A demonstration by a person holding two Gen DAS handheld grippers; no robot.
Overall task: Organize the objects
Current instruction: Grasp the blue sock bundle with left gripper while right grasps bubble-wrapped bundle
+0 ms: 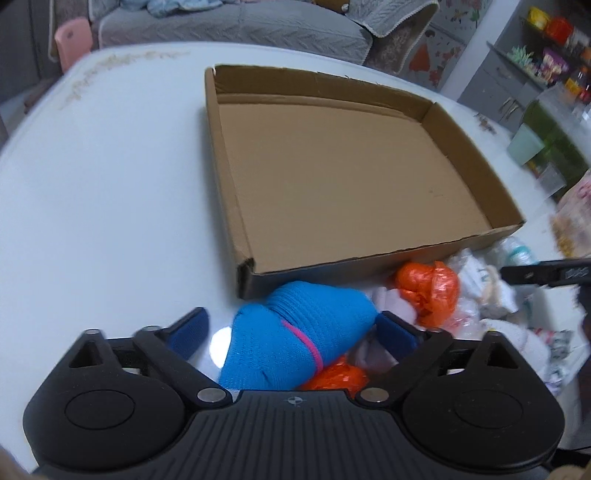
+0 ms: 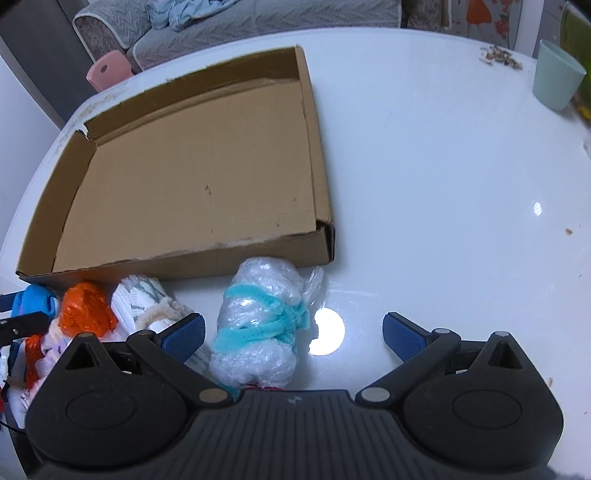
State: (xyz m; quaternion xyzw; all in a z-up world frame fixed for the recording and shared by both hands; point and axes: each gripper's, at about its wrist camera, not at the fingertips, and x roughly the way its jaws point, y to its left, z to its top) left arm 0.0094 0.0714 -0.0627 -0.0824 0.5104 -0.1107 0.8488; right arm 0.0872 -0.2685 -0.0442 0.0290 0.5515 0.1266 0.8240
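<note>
A shallow open cardboard box (image 1: 476,162) lies on the white table; it also shows in the right wrist view (image 2: 317,147) with nothing inside. My left gripper (image 1: 293,330) is open, and a blue knitted bundle (image 1: 295,339) lies between its fingers. Beside it are orange plastic bundles (image 1: 428,291) and white wrapped items (image 1: 480,295). My right gripper (image 2: 293,334) is open over a clear bubble-wrap bundle tied with light-blue fuzzy cord (image 2: 258,325), which sits nearer its left finger. The orange bundle (image 2: 85,308) and a white knitted item (image 2: 140,299) lie to the left.
A pale green cup (image 2: 557,79) stands at the table's far right, with crumbs (image 2: 498,57) near it. A grey sofa (image 1: 229,29) and a pink stool (image 1: 72,40) are behind the table. Shelves with colourful items (image 1: 546,62) stand at the right.
</note>
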